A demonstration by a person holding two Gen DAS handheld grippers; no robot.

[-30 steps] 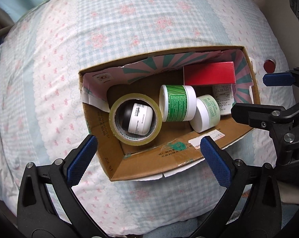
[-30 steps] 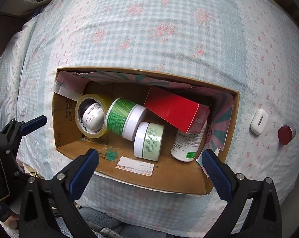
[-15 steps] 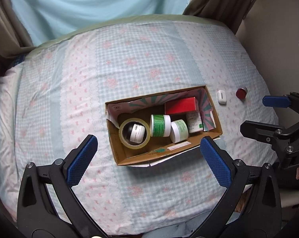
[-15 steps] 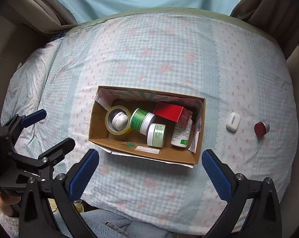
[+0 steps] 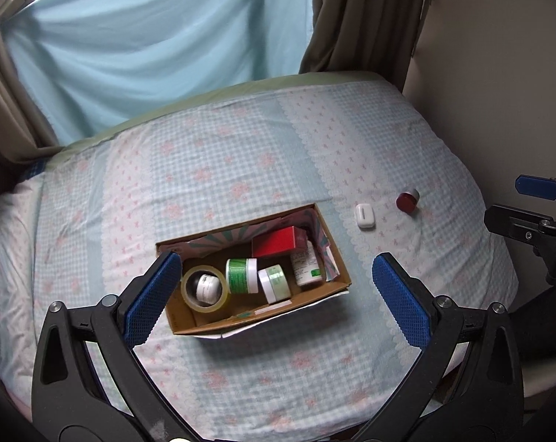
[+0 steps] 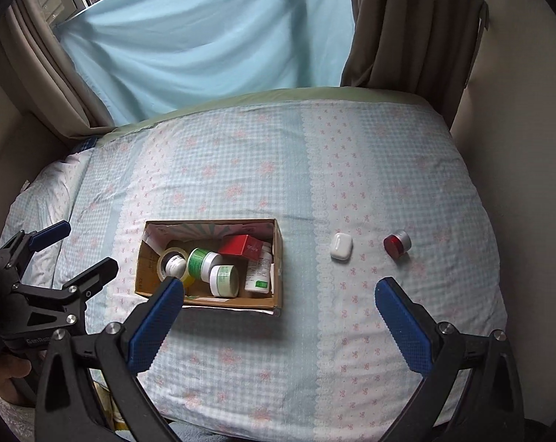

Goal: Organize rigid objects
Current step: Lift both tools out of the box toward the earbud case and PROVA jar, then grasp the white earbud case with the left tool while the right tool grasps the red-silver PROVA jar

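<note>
An open cardboard box (image 5: 189, 322) (image 6: 141, 276) lies on the bed. In it are a tape roll (image 5: 203, 302) around a small white jar (image 6: 174, 264), a green-label jar (image 5: 241, 276) (image 6: 200, 263), a white jar (image 5: 276, 281) (image 6: 224, 280), a red box (image 5: 278, 246) (image 6: 241, 246) and a white bottle (image 5: 305, 269) (image 6: 259, 276). A white earbud case (image 5: 364, 216) (image 6: 341, 246) and a red-capped jar (image 5: 407, 200) (image 6: 396, 244) lie on the bed right of the box. My left gripper (image 5: 274, 298) and right gripper (image 6: 278, 313) are open and empty, high above the bed.
The bed (image 5: 241, 169) has a blue and pink checked cover. A light blue curtain (image 5: 149, 48) and brown drapes (image 6: 406, 29) hang behind it. A wall (image 5: 499, 73) runs along the bed's right side.
Both grippers have pulled up and back from the box. The whole bed, the curtains, the earbud case and the red-capped jar have come into view. Nothing in the box moved.
</note>
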